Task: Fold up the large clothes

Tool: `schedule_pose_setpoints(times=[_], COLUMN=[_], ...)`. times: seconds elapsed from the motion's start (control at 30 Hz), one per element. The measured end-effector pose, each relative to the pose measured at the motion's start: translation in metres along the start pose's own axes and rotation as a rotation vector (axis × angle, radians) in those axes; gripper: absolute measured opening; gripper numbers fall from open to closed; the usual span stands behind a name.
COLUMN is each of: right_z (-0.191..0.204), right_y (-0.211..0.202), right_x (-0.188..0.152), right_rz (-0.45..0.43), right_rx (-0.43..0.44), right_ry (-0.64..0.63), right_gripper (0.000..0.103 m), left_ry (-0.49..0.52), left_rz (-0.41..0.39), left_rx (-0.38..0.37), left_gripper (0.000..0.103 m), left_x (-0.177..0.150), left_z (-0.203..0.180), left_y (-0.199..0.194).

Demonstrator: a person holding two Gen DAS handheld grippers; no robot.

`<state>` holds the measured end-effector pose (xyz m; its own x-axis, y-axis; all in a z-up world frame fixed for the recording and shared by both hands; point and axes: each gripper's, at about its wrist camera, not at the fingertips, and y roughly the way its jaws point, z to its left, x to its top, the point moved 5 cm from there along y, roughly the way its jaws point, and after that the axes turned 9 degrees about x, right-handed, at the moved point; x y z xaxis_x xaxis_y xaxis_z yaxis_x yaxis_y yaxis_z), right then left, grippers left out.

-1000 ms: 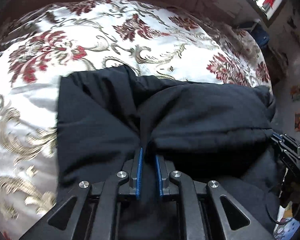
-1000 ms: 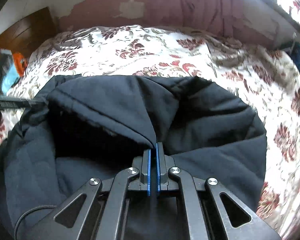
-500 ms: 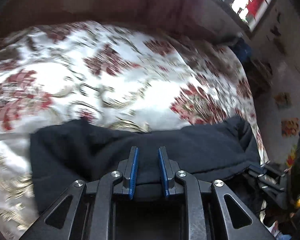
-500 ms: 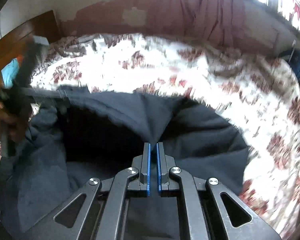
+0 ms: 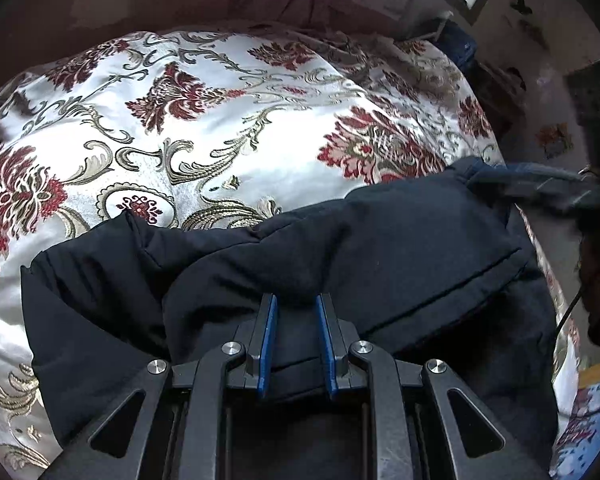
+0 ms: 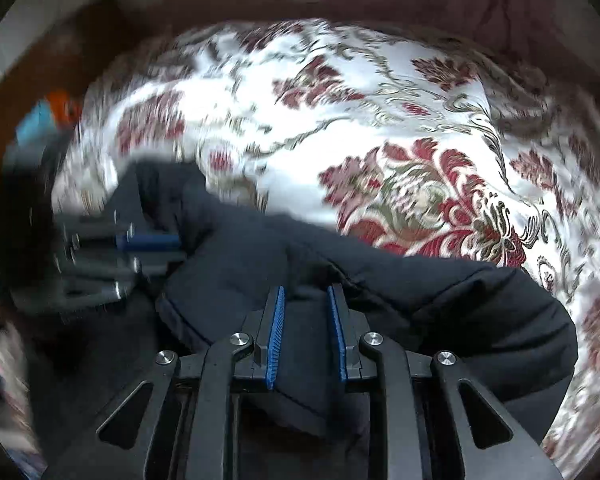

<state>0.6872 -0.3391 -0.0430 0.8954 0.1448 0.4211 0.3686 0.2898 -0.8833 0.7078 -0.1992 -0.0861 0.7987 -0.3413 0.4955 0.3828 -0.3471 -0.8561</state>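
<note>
the jacket [image 5: 380,248] is lying bunched at the near edge of the bed [image 5: 228,128], one fold seemingly laid over. the left gripper [image 5: 296,312] is standing slightly parted over the cloth, gripping nothing. the right gripper [image 6: 306,308] is opening, cloth between its pads. squaring and further folds are remaining.

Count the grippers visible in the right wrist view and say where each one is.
2. The right gripper is at bottom centre over the dark garment; the left gripper, blurred, is at the left edge beside the garment.
</note>
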Motion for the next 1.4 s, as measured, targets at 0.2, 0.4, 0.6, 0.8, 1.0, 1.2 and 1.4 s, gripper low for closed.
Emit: schedule_pose_setpoints(times=[0.2, 0.4, 0.6, 0.8, 1.0, 1.2, 1.4], right_z=[-0.014, -0.02, -0.016, -0.012, -0.022, -0.02, -0.008], right_y=[0.03, 0.057, 0.031, 0.008, 0.026, 0.015, -0.015], right_x=[-0.03, -0.028, -0.047, -0.072, -0.05, -0.054, -0.066], right_rz=[0.108, 0.088, -0.052, -0.028, -0.006, -0.1, -0.183], right_rx=[0.057, 0.014, 0.08, 0.006, -0.034, -0.001, -0.017], right_ry=[0.06, 0.061, 0.11, 0.032, 0.046, 0.083, 0.084], right_gripper=[0.005, 0.001, 0.001, 0.001, 0.0, 0.0, 0.006], left_ry=[0.153, 0.129, 0.07, 0.055, 0.057, 0.008, -0.09], left_rz=[0.092, 0.174, 0.188, 0.077, 0.168, 0.222, 0.149], left_rx=[0.036, 0.062, 0.085, 0.05, 0.149, 0.207, 0.175], left_gripper=[0.016, 0.014, 0.013, 0.012, 0.004, 0.004, 0.004], left_x=[-0.022, -0.029, -0.028, -0.036, -0.045, -0.04, -0.046], left_z=[-0.01, -0.01, -0.004, -0.001, 0.014, 0.011, 0.013], left_y=[0.022, 0.051, 0.074, 0.031, 0.044, 0.071, 0.044])
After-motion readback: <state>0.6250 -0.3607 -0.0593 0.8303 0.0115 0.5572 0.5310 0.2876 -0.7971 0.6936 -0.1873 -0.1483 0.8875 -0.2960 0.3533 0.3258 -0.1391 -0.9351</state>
